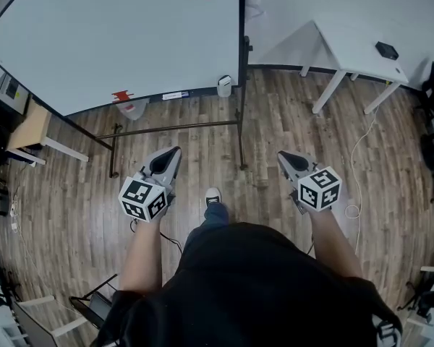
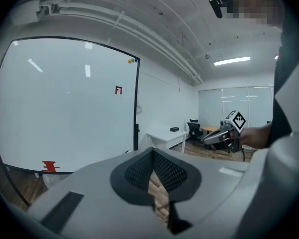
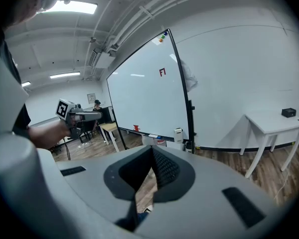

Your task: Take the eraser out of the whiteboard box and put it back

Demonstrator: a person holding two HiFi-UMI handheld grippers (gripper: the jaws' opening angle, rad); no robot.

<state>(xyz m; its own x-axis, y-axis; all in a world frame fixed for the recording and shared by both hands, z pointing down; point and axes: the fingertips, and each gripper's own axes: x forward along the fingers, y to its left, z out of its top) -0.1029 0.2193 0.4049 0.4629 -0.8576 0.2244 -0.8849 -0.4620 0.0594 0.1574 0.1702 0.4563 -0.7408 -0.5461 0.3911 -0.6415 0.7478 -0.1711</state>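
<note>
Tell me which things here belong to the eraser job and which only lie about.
Job: whiteboard; white box on its ledge, likely the eraser's; left gripper; right gripper.
Lying about: white table; black item on it; floor cable.

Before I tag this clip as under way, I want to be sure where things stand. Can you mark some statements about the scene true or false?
1. The left hand-held gripper is shut with nothing in it. True.
2. The right hand-held gripper is clamped on an object. False: its jaws are together with nothing between them.
3. The whiteboard stands ahead of the person, apart from both grippers. True.
4. The white table is bare. False: a small black item lies on it.
5. The floor is carpeted. False: it is wood planks.
</note>
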